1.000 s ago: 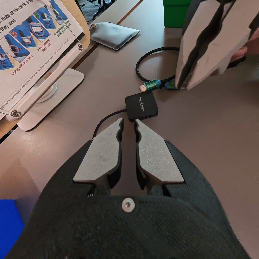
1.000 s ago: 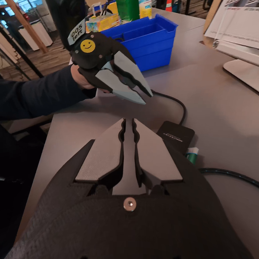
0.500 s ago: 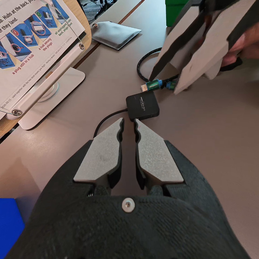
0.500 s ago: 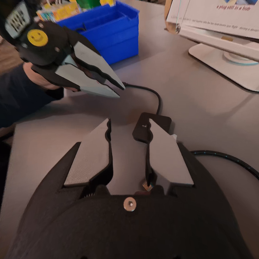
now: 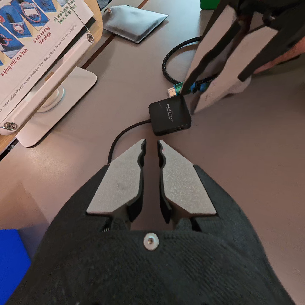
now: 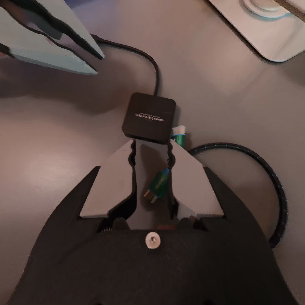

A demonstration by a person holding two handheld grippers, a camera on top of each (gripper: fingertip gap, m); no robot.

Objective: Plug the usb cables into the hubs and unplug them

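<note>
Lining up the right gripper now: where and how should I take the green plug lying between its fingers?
Grip the green plug by its shell, across the two long sides, not the metal tip or braided cable. Come down from above: it lies flat on the table, and the open right gripper straddles it.

The right gripper stands with jaws wide apart over a green plug on a braided black cable, tips just beside a small black hub. The left gripper, jaws nearly closed and empty, hovers near the hub's thin cable.
</note>
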